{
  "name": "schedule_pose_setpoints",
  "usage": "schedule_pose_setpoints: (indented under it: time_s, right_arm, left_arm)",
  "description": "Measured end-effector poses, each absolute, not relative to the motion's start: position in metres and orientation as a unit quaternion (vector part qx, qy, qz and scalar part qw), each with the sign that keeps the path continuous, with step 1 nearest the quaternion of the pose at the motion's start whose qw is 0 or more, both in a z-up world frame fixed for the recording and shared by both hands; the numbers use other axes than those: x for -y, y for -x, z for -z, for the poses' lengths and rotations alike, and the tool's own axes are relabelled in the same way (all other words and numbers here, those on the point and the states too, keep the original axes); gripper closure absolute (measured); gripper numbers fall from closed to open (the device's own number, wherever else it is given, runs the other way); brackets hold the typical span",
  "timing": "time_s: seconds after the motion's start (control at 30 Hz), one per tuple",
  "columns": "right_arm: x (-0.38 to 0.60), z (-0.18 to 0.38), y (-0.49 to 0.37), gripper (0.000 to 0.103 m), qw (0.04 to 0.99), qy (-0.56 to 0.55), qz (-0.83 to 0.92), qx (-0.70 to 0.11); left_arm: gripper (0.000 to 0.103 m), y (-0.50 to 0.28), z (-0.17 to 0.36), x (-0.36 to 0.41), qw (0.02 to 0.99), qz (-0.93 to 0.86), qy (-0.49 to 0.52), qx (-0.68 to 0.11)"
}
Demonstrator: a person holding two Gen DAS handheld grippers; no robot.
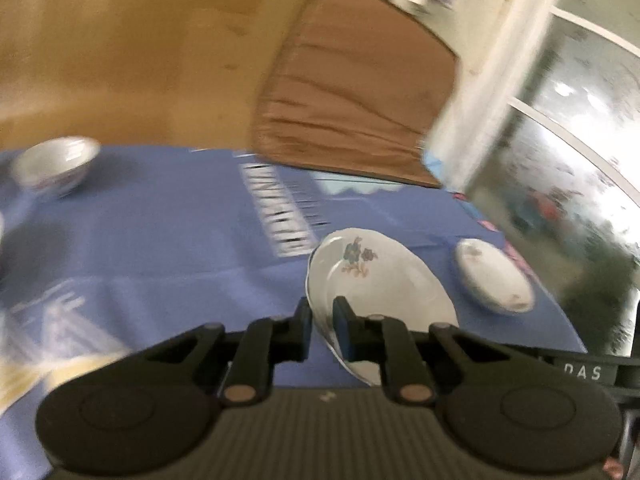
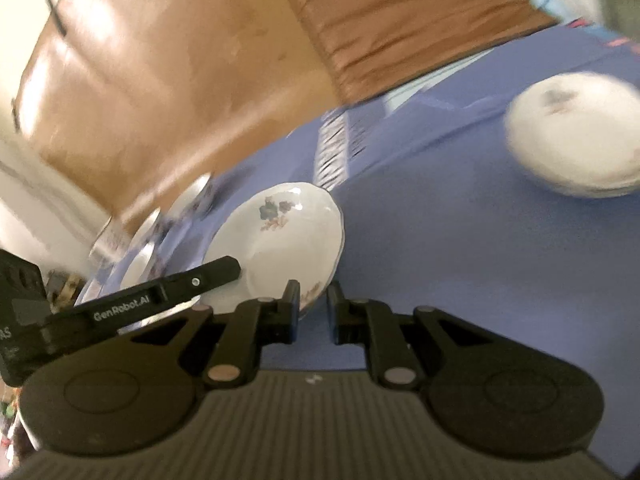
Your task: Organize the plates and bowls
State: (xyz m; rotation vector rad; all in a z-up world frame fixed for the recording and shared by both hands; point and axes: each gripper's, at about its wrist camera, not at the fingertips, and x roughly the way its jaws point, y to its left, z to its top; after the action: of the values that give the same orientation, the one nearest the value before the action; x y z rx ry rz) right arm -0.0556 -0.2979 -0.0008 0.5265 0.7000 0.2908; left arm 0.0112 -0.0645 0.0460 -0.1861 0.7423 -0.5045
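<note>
Two tools carry one flowered plate

The left tool (image 1: 323, 326) and right tool (image 2: 313, 307) each pinch the plate's (image 1: 376, 276) rim, lifted tilted above the blue desk (image 1: 160, 240); a saucer (image 1: 494, 276) waits at three o'clock.

The white dish (image 2: 576, 136) on the right is all blurry. The writing on the blue cloth (image 1: 160, 240) is too smeared to read.
</note>
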Motion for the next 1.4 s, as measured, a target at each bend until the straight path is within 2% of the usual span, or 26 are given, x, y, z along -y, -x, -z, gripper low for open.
schedule_pose_setpoints:
  time_s: [0.2,0.37,0.6,0.67,0.7,0.73,0.77,1.13,1.4]
  right_arm:
    - [0.353,-0.012,0.078,0.087,0.927,-0.252,-0.056,-0.273]
    - [0.392,-0.005,0.079,0.087,0.93,-0.265,-0.005,-0.256]
    - [0.411,0.006,0.073,0.086,0.934,-0.257,0.027,-0.246]
    - [0.406,0.005,0.07,0.08,0.941,-0.237,0.046,-0.235]
    - [0.406,0.005,0.073,0.076,0.946,-0.224,0.058,-0.227]
    - [0.403,0.004,0.074,0.066,0.951,-0.207,0.071,-0.217]
    - [0.4,0.003,0.075,0.063,0.955,-0.194,0.08,-0.208]
    - [0.378,-0.006,0.077,0.063,0.963,-0.184,0.045,-0.191]
    - [0.312,0.0,0.046,0.063,0.946,-0.182,-0.07,-0.258]
  left_arm:
    - [0.09,-0.027,-0.057,0.143,0.883,0.301,0.068,-0.354]
    - [0.09,-0.04,-0.052,0.198,0.875,0.317,0.041,-0.363]
    - [0.088,-0.049,-0.043,0.229,0.875,0.305,0.022,-0.376]
    - [0.084,-0.049,-0.044,0.231,0.879,0.297,0.016,-0.372]
    - [0.083,-0.047,-0.045,0.23,0.883,0.293,0.014,-0.365]
    - [0.083,-0.046,-0.047,0.23,0.887,0.29,0.009,-0.359]
    - [0.083,-0.044,-0.049,0.227,0.889,0.29,0.007,-0.355]
    - [0.083,-0.025,-0.051,0.155,0.911,0.255,0.007,-0.325]
    - [0.083,-0.023,-0.03,0.045,0.93,0.129,0.02,-0.343]
